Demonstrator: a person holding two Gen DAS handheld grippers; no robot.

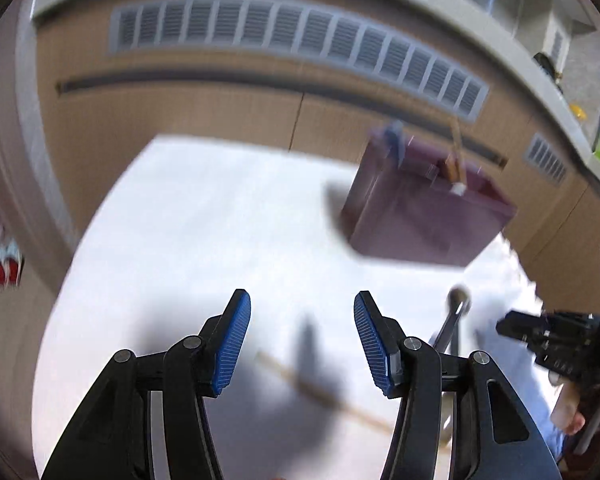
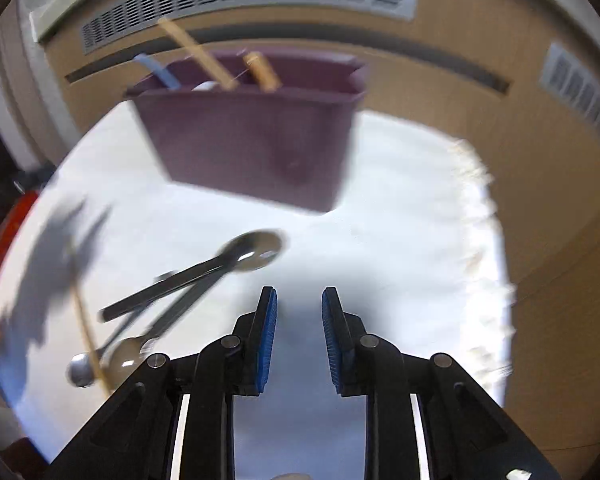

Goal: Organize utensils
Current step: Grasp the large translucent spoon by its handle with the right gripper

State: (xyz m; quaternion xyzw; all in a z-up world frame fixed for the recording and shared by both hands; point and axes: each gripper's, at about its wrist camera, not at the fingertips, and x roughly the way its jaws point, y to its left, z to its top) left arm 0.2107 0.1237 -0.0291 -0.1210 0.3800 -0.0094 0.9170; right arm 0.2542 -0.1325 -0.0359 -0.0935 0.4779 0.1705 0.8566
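Left gripper wide open, empty, right gripper part-open, empty

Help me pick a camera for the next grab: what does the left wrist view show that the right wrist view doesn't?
Left wrist only: the right gripper at the right edge and the open left gripper.

Right wrist only: the metal spoons in full, lying loose on the white cloth.

Both: the purple holder with utensils standing in it, a wooden stick on the cloth, cabinets behind.

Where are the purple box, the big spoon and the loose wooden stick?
purple box (image 2: 252, 152), right wrist view, front wall.
big spoon (image 2: 256, 250), right wrist view, bowl.
wooden stick (image 1: 320, 394), left wrist view, middle of shaft.
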